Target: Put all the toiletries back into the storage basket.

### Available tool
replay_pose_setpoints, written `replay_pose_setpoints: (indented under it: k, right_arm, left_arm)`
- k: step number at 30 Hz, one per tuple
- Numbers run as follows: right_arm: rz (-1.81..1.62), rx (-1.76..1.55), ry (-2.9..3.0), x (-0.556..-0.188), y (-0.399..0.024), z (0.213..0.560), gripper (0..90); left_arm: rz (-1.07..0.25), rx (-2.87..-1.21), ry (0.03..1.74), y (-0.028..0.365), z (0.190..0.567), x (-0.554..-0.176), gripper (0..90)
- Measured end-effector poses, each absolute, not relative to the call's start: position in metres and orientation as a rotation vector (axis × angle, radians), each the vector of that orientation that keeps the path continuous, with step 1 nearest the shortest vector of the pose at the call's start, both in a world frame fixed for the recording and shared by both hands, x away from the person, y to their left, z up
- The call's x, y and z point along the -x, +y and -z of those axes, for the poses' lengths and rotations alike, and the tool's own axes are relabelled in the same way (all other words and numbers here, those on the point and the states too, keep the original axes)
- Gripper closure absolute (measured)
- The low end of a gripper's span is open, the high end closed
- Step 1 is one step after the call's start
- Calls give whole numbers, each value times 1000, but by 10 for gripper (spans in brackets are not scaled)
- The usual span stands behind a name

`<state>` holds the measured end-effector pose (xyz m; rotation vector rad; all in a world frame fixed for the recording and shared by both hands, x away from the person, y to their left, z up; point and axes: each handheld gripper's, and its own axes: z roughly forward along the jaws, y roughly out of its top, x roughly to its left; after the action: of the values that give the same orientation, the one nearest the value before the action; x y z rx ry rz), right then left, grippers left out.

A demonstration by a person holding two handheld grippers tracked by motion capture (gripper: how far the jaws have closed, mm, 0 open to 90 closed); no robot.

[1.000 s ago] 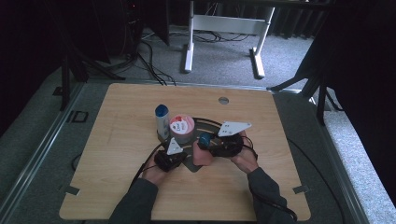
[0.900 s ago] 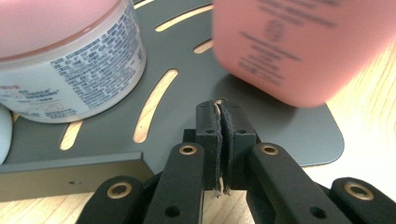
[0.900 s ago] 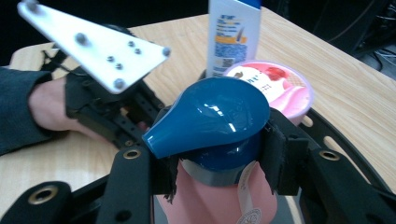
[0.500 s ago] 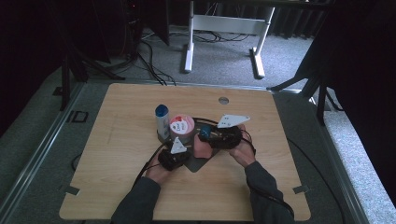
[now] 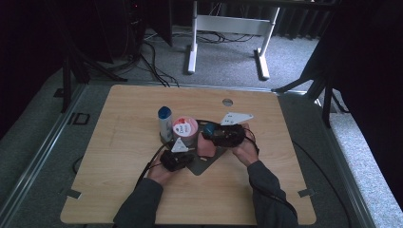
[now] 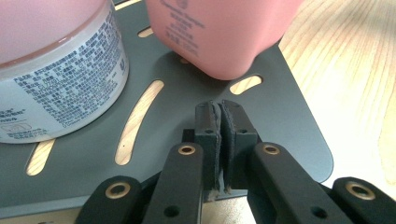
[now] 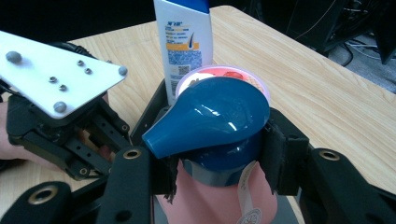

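Note:
A pink bottle [image 5: 206, 148] with a blue cap [image 7: 215, 126] stands on a dark grey slotted plate [image 5: 202, 166]. My right gripper [image 7: 219, 158] is shut on the cap's collar, one pad on each side. Just behind it are a jar with a pink lid [image 5: 185, 129] and a white bottle with a blue cap [image 5: 165, 122]. My left gripper [image 6: 220, 135] is shut, pads pressed together with nothing visible between them, low over the plate's [image 6: 289, 116] near edge. The jar [image 6: 56, 70] and the pink bottle's base [image 6: 224, 32] sit close in front of it.
The wooden table [image 5: 119, 190] has a small round hole [image 5: 227, 102] near its far edge. Cables trail from both grippers across the top. My left gripper [image 7: 60, 116] with its grey three-cornered plate lies close beside the right one. A white desk frame [image 5: 228, 28] stands on the floor beyond.
My right gripper has shifted a little away from the person with the pink bottle, closer to the jar. The left gripper has stayed where it was.

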<state>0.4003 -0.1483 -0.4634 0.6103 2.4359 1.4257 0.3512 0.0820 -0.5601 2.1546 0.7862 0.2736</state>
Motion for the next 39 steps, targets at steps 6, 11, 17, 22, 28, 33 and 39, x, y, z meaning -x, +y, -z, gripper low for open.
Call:
replay_pose_setpoints:
  k: [6,11,17,22,28,33,39]
  right_arm:
    - [-1427,-619,2428,-403,-149,463,532]
    - [-1421,-641,2418,-407,-150,462,532]
    - [-1415,-666,2408,-412,-153,462,532]
    - [-1410,-690,2398,-416,-154,464,532]
    - [-1404,-714,2386,-421,-154,465,532]
    - [-1402,-726,2380,-424,-153,465,532]
    - [-1386,-745,2371,-430,-152,465,532]
  left_arm:
    - [-280,-2158,780,82,560,-351,868]
    - [-279,-2160,775,82,560,-351,897]
    - [-281,-2163,772,81,560,-350,899]
    - [-281,-2163,773,82,560,-350,900]
    - [-285,-2161,773,81,560,-350,900]
    - [-285,-2160,776,81,560,-350,900]
    - [-282,-2162,776,82,560,-350,900]
